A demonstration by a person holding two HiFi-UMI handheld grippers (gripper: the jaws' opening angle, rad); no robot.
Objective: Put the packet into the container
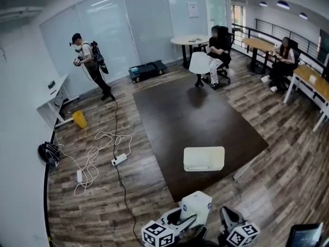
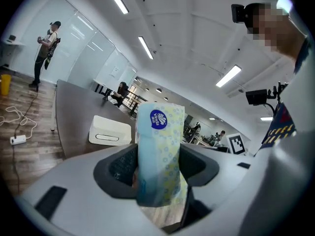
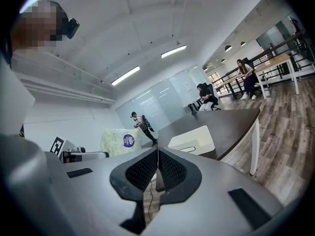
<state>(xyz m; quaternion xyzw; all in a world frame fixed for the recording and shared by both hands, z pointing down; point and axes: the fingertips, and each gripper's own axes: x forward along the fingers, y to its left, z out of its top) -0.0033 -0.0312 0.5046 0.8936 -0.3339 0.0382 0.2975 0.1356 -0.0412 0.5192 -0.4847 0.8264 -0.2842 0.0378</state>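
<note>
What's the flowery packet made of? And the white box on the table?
The pale blue-and-yellow flowery packet looks like soft, slightly shiny plastic film: it creases near the bottom. The white rectangular box is probably hard matte plastic: smooth sides, rounded corners, a moulded slot.

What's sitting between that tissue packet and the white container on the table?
Nothing. In the head view, only bare dark tabletop separates the packet from the container; the left gripper view shows the same clear stretch.
</note>
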